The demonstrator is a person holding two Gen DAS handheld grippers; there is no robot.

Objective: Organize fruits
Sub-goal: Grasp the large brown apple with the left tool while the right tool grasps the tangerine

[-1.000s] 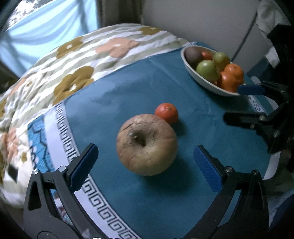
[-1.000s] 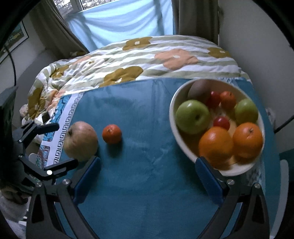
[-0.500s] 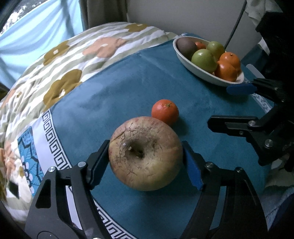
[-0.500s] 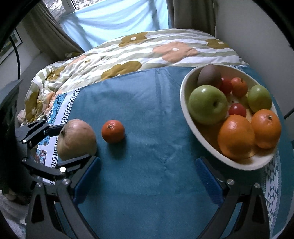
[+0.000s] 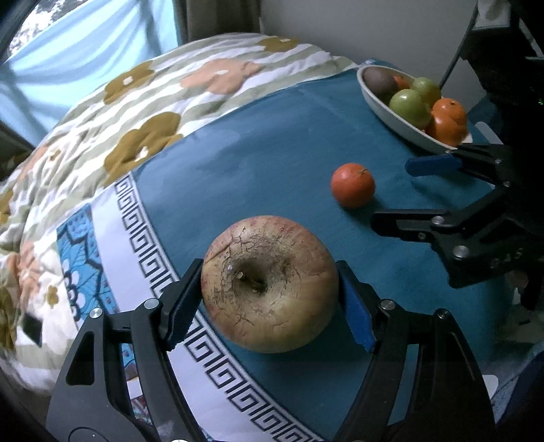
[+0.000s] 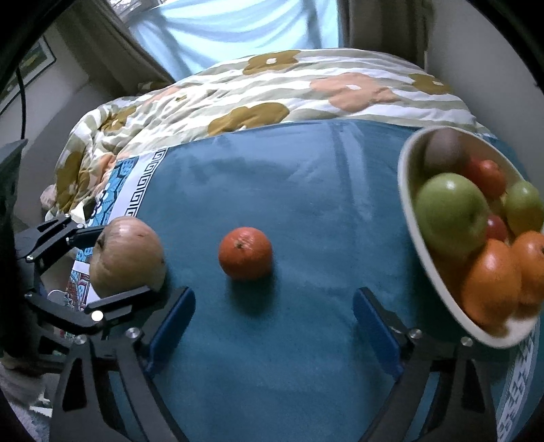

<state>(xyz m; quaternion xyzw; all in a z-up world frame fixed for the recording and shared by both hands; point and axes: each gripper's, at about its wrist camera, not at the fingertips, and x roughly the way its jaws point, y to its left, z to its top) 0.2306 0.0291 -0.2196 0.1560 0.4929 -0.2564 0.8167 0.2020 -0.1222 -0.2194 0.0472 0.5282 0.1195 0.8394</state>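
The left gripper (image 5: pixel 270 299) is clamped on a large, pale, cracked-skinned apple (image 5: pixel 268 284): its blue pads press the fruit's two sides, with the stem hollow facing up toward the camera. The apple sits at the near left part of a teal cloth (image 5: pixel 265 163), close to the cloth's white border with a dark key pattern (image 5: pixel 149 251). From the right wrist view the same apple (image 6: pixel 127 256) shows at the far left, held between the left gripper's black fingers.

The right gripper (image 6: pixel 273 326) is spread, its jaws closing at this moment with only bare teal cloth between the pads. A small orange tangerine (image 6: pixel 245 253) lies on the cloth just ahead of those pads, not touched by either; it stands apart from the apple, to its right.

A white bowl (image 6: pixel 406 204) rests at the right edge of the cloth, well apart from the tangerine. It holds two green apples, two oranges, small red fruits and one brown fruit at the back. A floral striped quilt (image 6: pixel 306 91) covers the bed beyond the cloth, below a pale blue curtain (image 6: pixel 238 27)
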